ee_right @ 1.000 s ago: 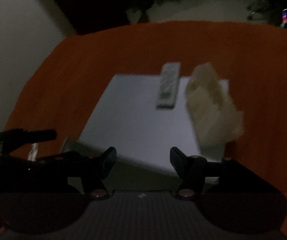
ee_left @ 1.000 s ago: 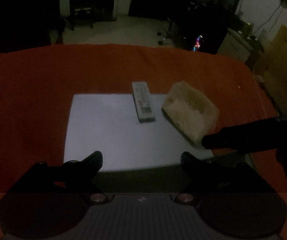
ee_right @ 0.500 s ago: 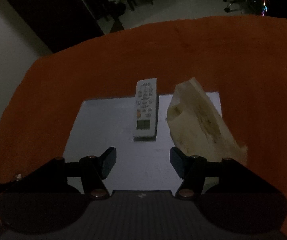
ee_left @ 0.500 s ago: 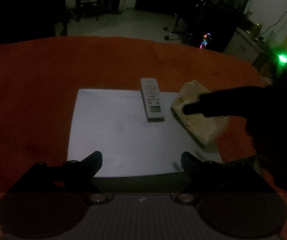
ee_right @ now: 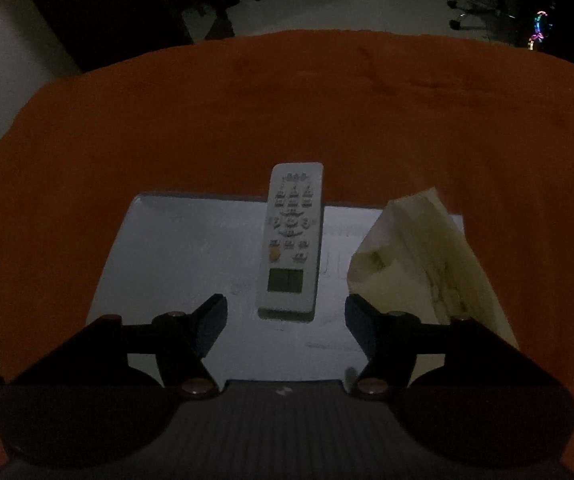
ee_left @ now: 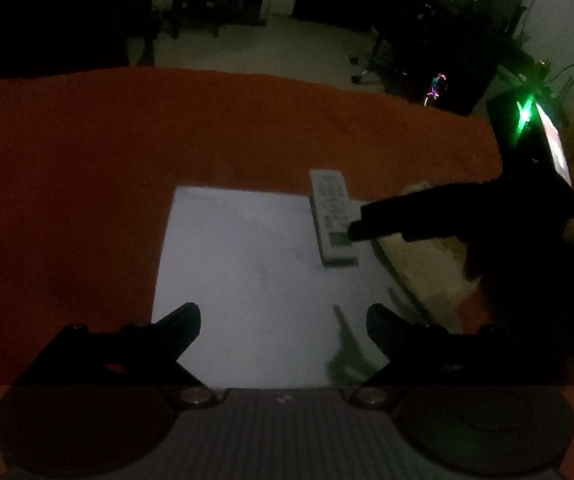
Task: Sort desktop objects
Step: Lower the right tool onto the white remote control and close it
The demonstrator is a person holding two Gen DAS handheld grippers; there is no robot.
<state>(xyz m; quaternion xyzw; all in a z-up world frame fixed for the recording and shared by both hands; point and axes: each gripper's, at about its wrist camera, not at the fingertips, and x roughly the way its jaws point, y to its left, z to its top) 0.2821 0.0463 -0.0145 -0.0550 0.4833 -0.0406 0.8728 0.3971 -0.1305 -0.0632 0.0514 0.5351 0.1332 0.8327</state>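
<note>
While both jaws stand apart, right hand-held gripper (ee_right: 286, 316) just short of white remote (ee_right: 293, 240), left hand-held gripper (ee_left: 283, 320) parted too

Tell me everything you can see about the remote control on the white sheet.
The remote control is a slim, light grey plastic bar lying flat, face up, with rows of small buttons, one orange, and a dark display window at its near end. Its far end overhangs the white sheet onto the orange cloth. The open right gripper frames its near end without touching, as far as the dim views show. A crumpled beige bag lies beside it, apart.
</note>
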